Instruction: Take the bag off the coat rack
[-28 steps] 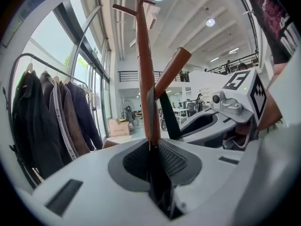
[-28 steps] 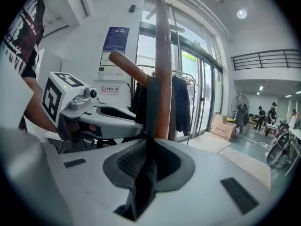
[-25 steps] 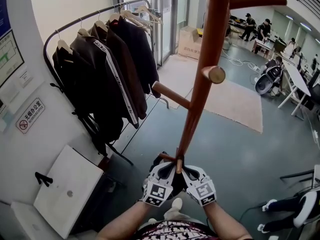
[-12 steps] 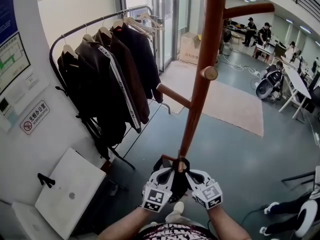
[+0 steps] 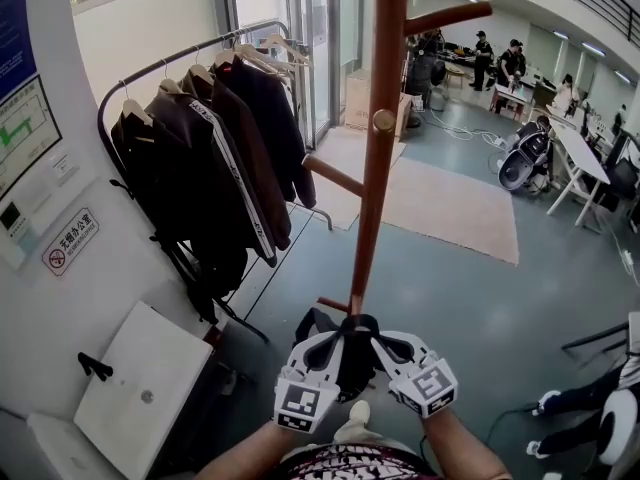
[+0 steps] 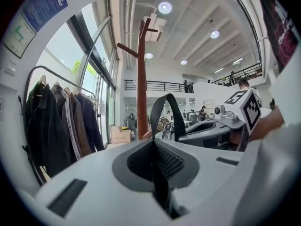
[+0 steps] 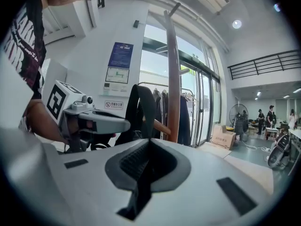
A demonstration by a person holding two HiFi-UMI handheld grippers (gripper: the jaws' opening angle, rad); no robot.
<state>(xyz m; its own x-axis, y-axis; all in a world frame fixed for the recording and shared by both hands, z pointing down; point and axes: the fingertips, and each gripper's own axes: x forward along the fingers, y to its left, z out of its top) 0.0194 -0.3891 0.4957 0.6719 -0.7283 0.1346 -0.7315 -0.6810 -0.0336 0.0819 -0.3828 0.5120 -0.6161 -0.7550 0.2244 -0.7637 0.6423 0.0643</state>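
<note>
The brown wooden coat rack (image 5: 372, 168) stands right in front of me, with a short low peg (image 5: 333, 304) near its foot. The black bag (image 5: 345, 366) hangs between my two grippers, just below that peg. My left gripper (image 5: 335, 340) is shut on the bag's black strap (image 6: 165, 108), which loops up from its jaws. My right gripper (image 5: 378, 340) is shut on the same strap (image 7: 142, 108). In the left gripper view (image 6: 154, 157) and the right gripper view (image 7: 148, 154) the webbing is pinched flat between the pads. Whether the strap still touches the pole is hidden.
A clothes rail with dark jackets (image 5: 215, 158) stands at the left by the wall. A white board (image 5: 140, 388) lies at lower left. A beige rug (image 5: 450, 208) lies beyond the pole, near a cardboard box (image 5: 358, 98). Tables and people (image 5: 520, 68) are at far right.
Both grippers and the bag have drawn slightly down and back from the low peg. The pole now looks more upright as my head moved.
</note>
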